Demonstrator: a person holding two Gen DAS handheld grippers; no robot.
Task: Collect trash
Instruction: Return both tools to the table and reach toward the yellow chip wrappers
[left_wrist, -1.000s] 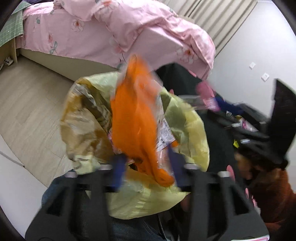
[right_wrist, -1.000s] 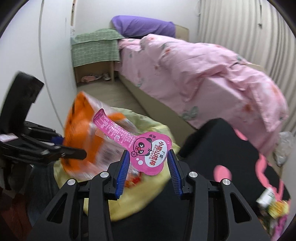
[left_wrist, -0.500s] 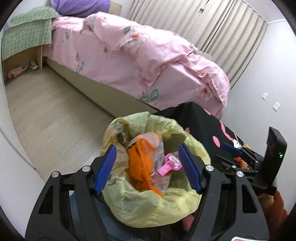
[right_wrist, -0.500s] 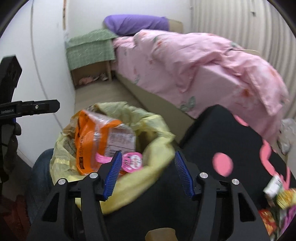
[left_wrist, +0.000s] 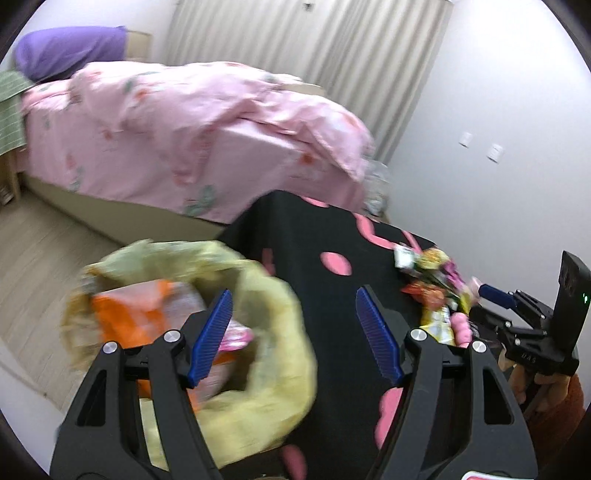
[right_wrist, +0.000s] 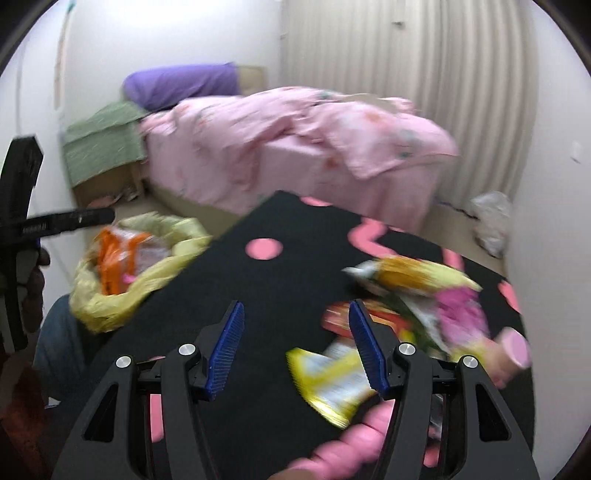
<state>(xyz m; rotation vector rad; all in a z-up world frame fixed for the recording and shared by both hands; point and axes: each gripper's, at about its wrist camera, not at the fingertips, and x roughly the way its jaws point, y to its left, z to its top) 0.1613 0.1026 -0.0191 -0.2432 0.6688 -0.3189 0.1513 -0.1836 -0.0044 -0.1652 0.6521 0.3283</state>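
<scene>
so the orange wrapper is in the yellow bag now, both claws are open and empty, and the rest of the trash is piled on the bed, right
Not quite: the remaining wrappers lie on the black table with pink spots, not on the bed, as the right wrist view shows. The rest holds: the orange wrapper sits in the yellow bag, and the left claw and right claw are open and empty.

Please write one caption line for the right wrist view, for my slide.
Open right gripper over the black pink-patterned table, facing a pile of snack wrappers; the yellow trash bag sits at the table's left edge.

I get soft, even room light, no glare. Motion blur smears the yellow bag (left_wrist: 266, 332) and wrappers (right_wrist: 417, 295); fisheye bends the edges.
</scene>
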